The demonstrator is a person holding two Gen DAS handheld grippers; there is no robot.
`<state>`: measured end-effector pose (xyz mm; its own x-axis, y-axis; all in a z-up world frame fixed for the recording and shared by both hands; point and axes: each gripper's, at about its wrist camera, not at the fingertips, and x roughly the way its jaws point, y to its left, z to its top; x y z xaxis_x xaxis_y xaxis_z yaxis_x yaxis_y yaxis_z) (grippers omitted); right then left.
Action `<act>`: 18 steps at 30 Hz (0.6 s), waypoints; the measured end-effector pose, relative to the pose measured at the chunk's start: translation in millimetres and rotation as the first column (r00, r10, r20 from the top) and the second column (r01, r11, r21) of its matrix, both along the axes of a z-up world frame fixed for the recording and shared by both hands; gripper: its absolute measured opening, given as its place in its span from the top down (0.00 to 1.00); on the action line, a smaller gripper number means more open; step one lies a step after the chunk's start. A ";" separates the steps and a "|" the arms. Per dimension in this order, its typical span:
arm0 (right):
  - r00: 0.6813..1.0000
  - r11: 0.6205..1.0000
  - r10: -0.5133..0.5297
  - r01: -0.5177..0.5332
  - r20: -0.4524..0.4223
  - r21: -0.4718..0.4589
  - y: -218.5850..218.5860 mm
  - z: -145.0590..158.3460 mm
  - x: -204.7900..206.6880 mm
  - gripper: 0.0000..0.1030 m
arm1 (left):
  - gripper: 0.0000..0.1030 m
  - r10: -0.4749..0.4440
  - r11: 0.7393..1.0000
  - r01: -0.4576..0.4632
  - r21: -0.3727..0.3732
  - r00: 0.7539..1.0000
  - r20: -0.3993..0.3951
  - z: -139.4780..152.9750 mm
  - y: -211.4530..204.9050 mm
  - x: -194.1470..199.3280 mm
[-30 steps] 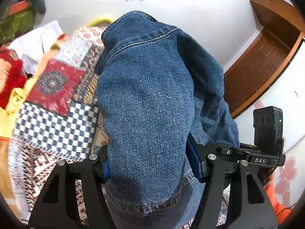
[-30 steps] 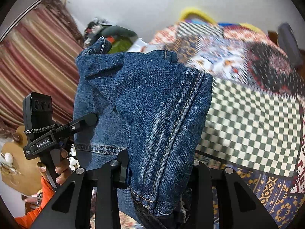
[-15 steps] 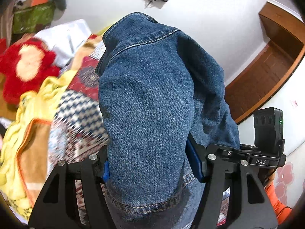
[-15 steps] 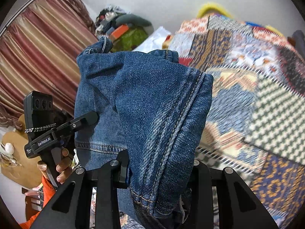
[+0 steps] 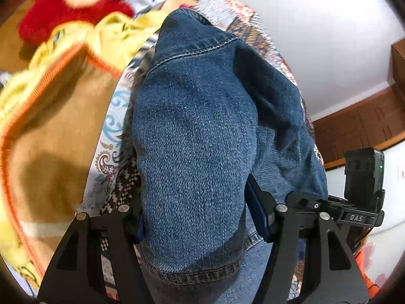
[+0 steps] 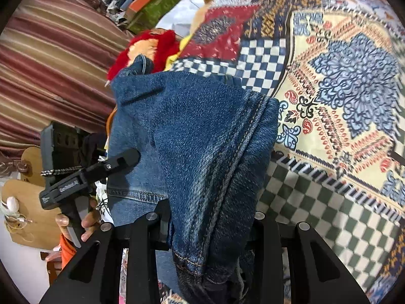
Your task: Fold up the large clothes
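A pair of blue denim jeans (image 5: 197, 136) is bunched up and held in the air between both grippers. My left gripper (image 5: 200, 225) is shut on one edge of the jeans, and the cloth drapes over its fingers. My right gripper (image 6: 210, 230) is shut on another bunch of the jeans (image 6: 202, 139), near a stitched seam. The right gripper also shows at the right of the left wrist view (image 5: 359, 202). The left gripper, in a hand, shows at the left of the right wrist view (image 6: 76, 177). The fingertips are hidden by denim.
A patchwork bedspread (image 6: 329, 88) with checkered and floral panels lies below. A red plush toy (image 5: 71, 2) and a yellow and brown blanket with orange trim (image 5: 50, 101) lie at the bed's side. Striped curtains (image 6: 50, 63) hang at the left.
Both grippers have tilted down toward the bed with the jeans still held. The bedspread and blanket now fill more of both views. The grip on the denim is unchanged.
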<state>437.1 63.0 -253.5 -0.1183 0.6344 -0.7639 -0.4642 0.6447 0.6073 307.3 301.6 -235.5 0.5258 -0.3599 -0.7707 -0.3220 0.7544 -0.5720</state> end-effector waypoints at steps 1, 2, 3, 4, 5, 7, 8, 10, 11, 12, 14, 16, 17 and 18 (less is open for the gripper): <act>1.000 1.000 0.003 -0.003 -0.005 -0.002 2.0 -4.1 3.0 0.69 | 0.37 0.003 1.000 -0.003 0.001 1.000 -0.007 -6.4 1.3 2.3; 1.000 1.000 0.007 -0.007 -0.012 -0.004 4.4 -9.4 7.1 0.69 | 0.37 0.005 1.000 -0.005 0.003 1.000 -0.011 -12.8 2.4 4.4; 1.000 1.000 0.008 -0.008 -0.015 -0.007 8.0 -12.6 12.4 0.68 | 0.36 0.006 1.000 -0.006 0.006 1.000 -0.015 -17.1 2.4 7.0; 1.000 1.000 0.014 -0.014 -0.017 -0.013 9.6 -17.7 16.4 0.68 | 0.35 0.006 1.000 -0.006 0.011 1.000 -0.016 -20.5 3.1 8.4; 1.000 1.000 0.016 -0.017 -0.018 -0.017 10.3 -19.5 19.4 0.68 | 0.33 0.005 1.000 -0.004 0.019 1.000 -0.016 -21.4 0.9 7.3; 1.000 1.000 0.017 -0.017 -0.026 -0.018 9.4 -27.0 23.5 0.64 | 0.30 0.000 0.999 0.001 0.039 1.000 -0.012 -18.1 -3.9 3.6; 0.999 1.000 0.021 -0.021 -0.030 -0.017 7.7 -31.7 24.8 0.62 | 0.29 -0.004 0.999 0.005 0.052 1.000 -0.011 -18.1 -5.5 1.9; 0.999 1.000 0.027 -0.027 -0.035 -0.013 6.0 -35.8 27.6 0.59 | 0.29 -0.017 0.996 0.018 0.093 1.000 -0.012 -11.7 -12.7 1.3; 0.999 0.999 0.029 -0.029 -0.028 -0.017 6.2 -35.5 27.1 0.59 | 0.29 -0.025 0.993 0.026 0.115 1.000 -0.015 -8.6 -16.3 0.6; 0.999 0.999 0.033 -0.034 -0.015 -0.024 3.8 -32.6 24.8 0.58 | 0.29 -0.031 0.989 0.032 0.141 0.999 -0.016 -5.8 -21.6 1.0; 0.999 0.998 0.041 -0.040 0.023 -0.040 -2.8 -23.4 19.5 0.58 | 0.29 -0.050 0.976 0.053 0.210 0.999 -0.018 4.4 -30.6 -4.1; 0.997 0.997 0.052 -0.048 0.063 -0.053 -11.1 -13.2 13.0 0.58 | 0.29 -0.067 0.961 0.069 0.268 0.998 -0.018 10.7 -37.0 -7.2; 0.995 0.997 0.058 -0.053 0.082 -0.061 -14.3 -7.6 10.3 0.58 | 0.29 -0.075 0.949 0.076 0.307 0.997 -0.014 16.9 -41.7 -12.0; 0.993 0.996 0.061 -0.054 0.099 -0.066 -17.2 -1.7 7.0 0.58 | 0.29 -0.080 0.941 0.079 0.329 0.997 -0.010 15.3 -40.6 -14.5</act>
<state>444.1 45.7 -255.2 -0.0734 0.5790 -0.8120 -0.5584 0.6508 0.5145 292.8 261.0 -220.2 0.5084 -0.1275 -0.8517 -0.2518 0.9237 -0.2886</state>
